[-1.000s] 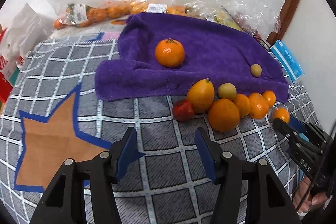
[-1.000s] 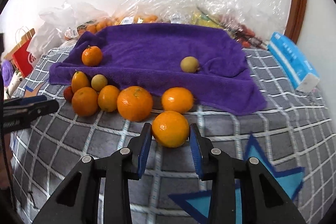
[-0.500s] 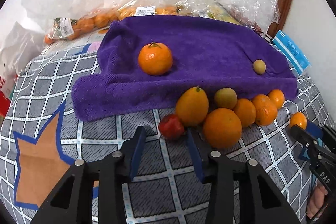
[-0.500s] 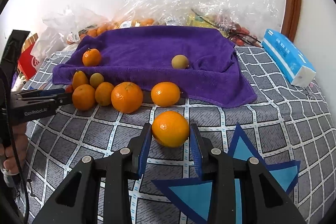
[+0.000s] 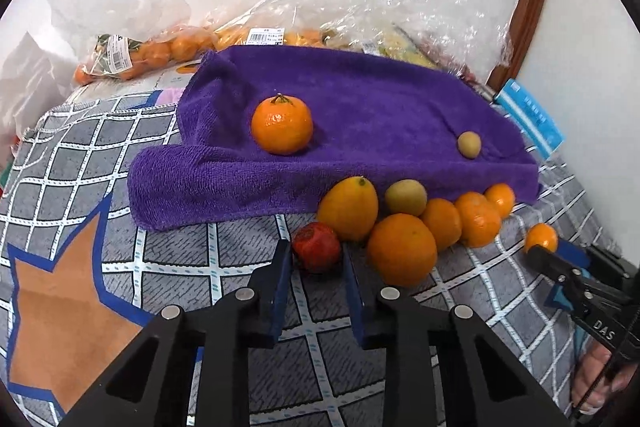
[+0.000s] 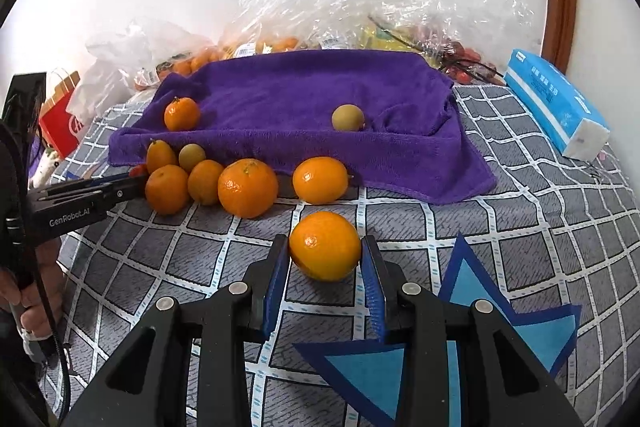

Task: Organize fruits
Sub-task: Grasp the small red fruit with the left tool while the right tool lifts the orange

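A purple towel (image 5: 360, 115) lies on the checked cloth, with a mandarin (image 5: 282, 125) and a small yellow-green fruit (image 5: 469, 144) on it. A row of oranges and yellowish fruits (image 5: 402, 249) lies along its front edge. My left gripper (image 5: 316, 259) is open, its fingertips on either side of a small red fruit (image 5: 317, 246). My right gripper (image 6: 325, 251) is shut on an orange (image 6: 325, 245) and holds it above the cloth in front of the row (image 6: 247, 187). The right gripper also shows at the right of the left wrist view (image 5: 576, 279).
Clear plastic bags of fruit (image 5: 168, 51) lie along the wall behind the towel. A blue tissue pack (image 6: 556, 107) lies at the right. A red paper bag (image 6: 60, 123) stands at the far left. Blue and orange star shapes (image 5: 60, 291) mark the cloth.
My left gripper has moved forward and right until its fingers flank the red fruit, and has narrowed. My right gripper has drawn back slightly from the row with the orange.
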`<state>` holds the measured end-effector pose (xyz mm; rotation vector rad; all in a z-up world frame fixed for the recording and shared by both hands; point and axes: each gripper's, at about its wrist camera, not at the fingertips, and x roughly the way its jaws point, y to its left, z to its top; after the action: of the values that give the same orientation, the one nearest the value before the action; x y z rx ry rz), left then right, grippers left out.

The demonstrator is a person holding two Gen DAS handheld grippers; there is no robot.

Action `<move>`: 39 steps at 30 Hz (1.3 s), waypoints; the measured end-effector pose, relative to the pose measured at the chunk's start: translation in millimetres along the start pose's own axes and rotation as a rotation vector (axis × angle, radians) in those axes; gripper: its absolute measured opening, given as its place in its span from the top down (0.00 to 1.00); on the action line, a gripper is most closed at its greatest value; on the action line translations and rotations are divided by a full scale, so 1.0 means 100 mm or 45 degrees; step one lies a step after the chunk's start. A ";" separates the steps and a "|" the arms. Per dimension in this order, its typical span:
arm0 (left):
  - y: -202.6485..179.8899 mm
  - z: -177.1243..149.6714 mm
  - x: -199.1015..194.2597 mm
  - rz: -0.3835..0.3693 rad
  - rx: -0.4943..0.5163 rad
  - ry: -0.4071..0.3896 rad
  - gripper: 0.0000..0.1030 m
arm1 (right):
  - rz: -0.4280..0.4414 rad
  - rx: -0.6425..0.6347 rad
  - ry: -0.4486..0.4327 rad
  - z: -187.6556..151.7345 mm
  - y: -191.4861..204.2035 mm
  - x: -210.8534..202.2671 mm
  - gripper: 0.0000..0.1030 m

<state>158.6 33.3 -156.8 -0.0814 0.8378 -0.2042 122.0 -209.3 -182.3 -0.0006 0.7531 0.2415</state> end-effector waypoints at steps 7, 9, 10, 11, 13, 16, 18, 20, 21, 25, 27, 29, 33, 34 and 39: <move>0.02 -0.03 -0.06 -0.035 -0.039 -0.030 0.77 | 0.013 -0.005 -0.019 -0.01 0.02 -0.03 0.65; 0.03 -0.03 -0.06 -0.034 -0.050 -0.037 0.77 | 0.017 0.006 -0.018 -0.01 0.01 -0.03 0.65; 0.03 -0.03 -0.06 -0.033 -0.054 -0.039 0.77 | 0.017 0.007 -0.018 -0.01 0.01 -0.03 0.65; 0.03 -0.03 -0.06 -0.031 -0.057 -0.041 0.77 | 0.020 0.005 -0.020 -0.01 0.01 -0.03 0.65; 0.04 -0.03 -0.06 -0.028 -0.060 -0.045 0.77 | 0.026 -0.002 -0.021 -0.01 0.02 -0.04 0.65; 0.03 -0.03 -0.06 -0.027 -0.061 -0.045 0.77 | 0.063 -0.028 -0.015 -0.01 0.06 -0.04 0.65; 0.03 -0.03 -0.06 -0.028 -0.063 -0.048 0.77 | 0.074 -0.047 -0.023 -0.02 0.08 -0.05 0.65; 0.03 -0.03 -0.08 -0.025 -0.061 -0.058 0.77 | 0.072 -0.050 -0.031 -0.02 0.09 -0.06 0.65; 0.02 -0.03 -0.09 -0.023 -0.060 -0.063 0.77 | 0.061 -0.050 -0.033 -0.02 0.09 -0.07 0.65; 0.03 -0.03 -0.12 -0.016 -0.062 -0.081 0.77 | 0.023 -0.046 -0.053 -0.03 0.09 -0.11 0.65; 0.03 -0.03 -0.13 -0.009 -0.066 -0.091 0.77 | 0.026 -0.031 -0.068 -0.03 0.08 -0.15 0.65; 0.03 -0.03 -0.15 -0.011 -0.068 -0.099 0.77 | 0.043 -0.005 -0.066 -0.03 0.05 -0.18 0.65; 0.03 -0.02 -0.21 -0.012 -0.065 -0.130 0.77 | 0.061 0.024 -0.056 -0.01 0.01 -0.26 0.65; 0.02 -0.02 -0.23 -0.011 -0.064 -0.138 0.77 | 0.054 0.020 -0.058 0.01 0.01 -0.28 0.65; -0.02 0.01 -0.32 -0.005 -0.048 -0.185 0.77 | 0.025 -0.003 -0.112 0.20 0.04 -0.50 0.65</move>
<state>138.3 37.9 -132.2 -0.1320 0.6966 -0.1840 99.4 -214.7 -133.3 0.0151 0.6654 0.2598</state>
